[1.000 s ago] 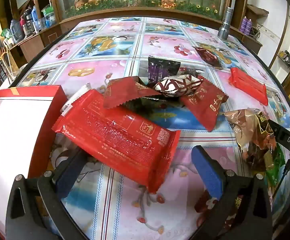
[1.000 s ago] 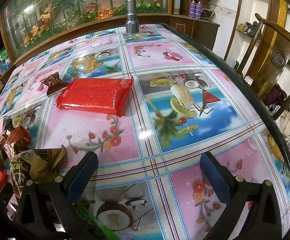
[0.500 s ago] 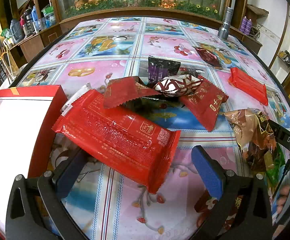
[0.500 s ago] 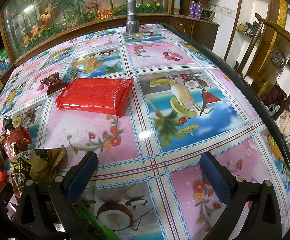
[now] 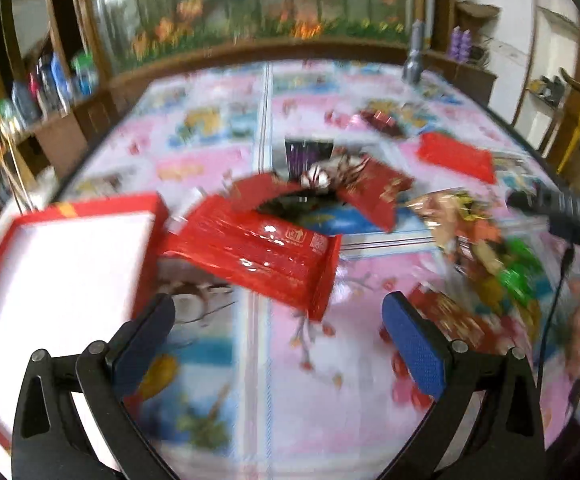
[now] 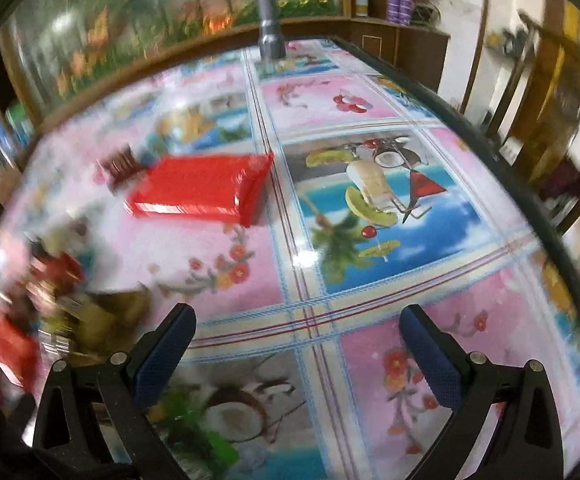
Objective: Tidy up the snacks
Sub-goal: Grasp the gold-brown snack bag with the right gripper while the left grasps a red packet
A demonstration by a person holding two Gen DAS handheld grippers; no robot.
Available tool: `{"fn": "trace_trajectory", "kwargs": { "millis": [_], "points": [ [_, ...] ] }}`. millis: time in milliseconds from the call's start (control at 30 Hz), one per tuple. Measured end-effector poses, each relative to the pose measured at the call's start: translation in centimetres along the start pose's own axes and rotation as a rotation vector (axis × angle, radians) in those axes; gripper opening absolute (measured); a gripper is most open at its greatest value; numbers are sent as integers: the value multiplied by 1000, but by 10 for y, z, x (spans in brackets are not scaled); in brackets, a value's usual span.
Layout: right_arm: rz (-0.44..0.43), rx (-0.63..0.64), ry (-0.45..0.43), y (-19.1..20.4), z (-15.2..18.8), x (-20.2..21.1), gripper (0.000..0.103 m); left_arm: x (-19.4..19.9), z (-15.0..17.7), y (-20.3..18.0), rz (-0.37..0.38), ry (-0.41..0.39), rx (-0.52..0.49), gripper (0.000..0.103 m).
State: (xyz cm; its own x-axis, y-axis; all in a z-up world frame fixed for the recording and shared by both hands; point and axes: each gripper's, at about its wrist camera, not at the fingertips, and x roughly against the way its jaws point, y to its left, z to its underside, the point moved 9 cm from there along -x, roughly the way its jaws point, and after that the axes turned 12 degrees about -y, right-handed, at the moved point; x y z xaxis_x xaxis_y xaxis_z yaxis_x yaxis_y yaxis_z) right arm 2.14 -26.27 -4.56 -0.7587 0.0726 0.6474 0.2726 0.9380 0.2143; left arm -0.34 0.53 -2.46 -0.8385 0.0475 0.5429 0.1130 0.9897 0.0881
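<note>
A large red snack pack (image 5: 262,252) lies just beyond my left gripper (image 5: 278,332), which is open and holds nothing. A red box with a white inside (image 5: 62,276) stands at the left, touching that pack. Behind the pack is a heap of small packets (image 5: 330,184), and a brown and green bag pile (image 5: 478,248) lies to the right. In the right wrist view another red pack (image 6: 206,190) lies well ahead of my open, empty right gripper (image 6: 298,340). Both views are blurred.
A grey metal cylinder (image 6: 271,36) stands at the table's far edge. A dark small packet (image 6: 120,162) lies left of the far red pack. A wooden chair (image 6: 550,128) stands off the right edge. Blurred packets (image 6: 30,280) crowd the left side.
Both grippers have risen and pulled back, so both views now blur and show more table. The snacks and the box lie where they were. Both grippers stay open.
</note>
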Motion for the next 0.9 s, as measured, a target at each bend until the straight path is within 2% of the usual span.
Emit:
{"fn": "trace_trajectory", "kwargs": {
  "millis": [33, 100, 133, 200, 300, 400, 433, 467, 533, 700, 833, 900],
  "points": [
    [-53, -42, -37, 2, -5, 9, 101, 6, -2, 1, -6, 22, -46, 103],
    [-140, -67, -85, 13, -8, 25, 101, 27, -5, -2, -6, -40, -135, 103],
    [-185, -46, -79, 24, -6, 29, 101, 35, -3, -2, 1, -57, -149, 103],
    [-249, 50, -27, 53, 3, 33, 101, 42, -5, -2, 24, -39, -179, 103],
    [-265, 201, 11, 90, 15, 37, 99, 52, 1, -4, 108, -46, -125, 103],
    [-223, 353, 71, 120, 31, 31, 94, 56, 0, -8, 134, -52, -144, 103],
    [-201, 393, 90, 125, 36, 27, 86, 56, 0, -11, 151, -48, -149, 103],
    [-195, 411, 111, 126, 40, 22, 68, 57, 2, -13, 171, -45, -144, 103],
    [-224, 391, 166, 124, 48, 14, 48, 57, 3, -19, 209, -26, -128, 103],
    [-260, 369, 127, 107, 38, 9, 45, 55, 4, -42, 242, 12, -125, 103],
    [-233, 308, 94, 77, 18, -2, 45, 37, 9, -62, 258, 115, -58, 103],
    [-205, 289, 73, 61, 10, -5, 45, 24, 10, -67, 225, 172, -12, 103]
  ]
}}
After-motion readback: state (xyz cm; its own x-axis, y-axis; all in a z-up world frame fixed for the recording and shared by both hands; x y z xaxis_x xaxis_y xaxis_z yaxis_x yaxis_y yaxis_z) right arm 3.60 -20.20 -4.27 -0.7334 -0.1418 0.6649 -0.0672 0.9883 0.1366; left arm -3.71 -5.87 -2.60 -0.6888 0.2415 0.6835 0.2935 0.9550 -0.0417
